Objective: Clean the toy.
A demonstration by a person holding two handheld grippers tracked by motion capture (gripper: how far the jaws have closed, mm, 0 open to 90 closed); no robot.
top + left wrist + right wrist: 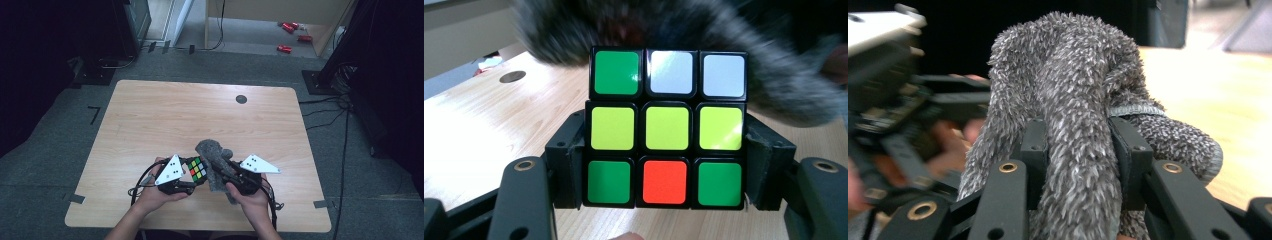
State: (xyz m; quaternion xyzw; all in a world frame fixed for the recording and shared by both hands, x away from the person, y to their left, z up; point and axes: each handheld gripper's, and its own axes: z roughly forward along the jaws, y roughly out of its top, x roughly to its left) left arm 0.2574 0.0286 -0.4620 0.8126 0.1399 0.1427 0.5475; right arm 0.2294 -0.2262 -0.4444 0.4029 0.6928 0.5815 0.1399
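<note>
A: Right, status. Where is the cube?

B: Low centre of the high view, just above the near edge of the desk (150,115). The left gripper (192,186) has the puzzle cube (198,170) pinched between its fingers (566,165), one pad on each side of the lower two layers. In the left gripper view the face toward the camera reads green, white, white across the top; yellow-green through the middle; green, orange, green along the bottom.

A: And the other hand?

B: The right gripper (220,167) has its fingers (1130,150) clamped on a fold of the grey fuzzy cloth (214,160). In the right gripper view the cloth bunches up above the fingers and droops to both sides. In the high view it sits just right of the cube, touching or nearly so; I cannot tell which.

A: Progress?

B: My reading: both pick-ups are done, cube and cloth brought together. The wiping looks barely begun or about to start. The cloth blurs behind the cube's top edge in the left gripper view. Left to do, as I judge it: rub the faces, turn the cube, set both down.
</note>
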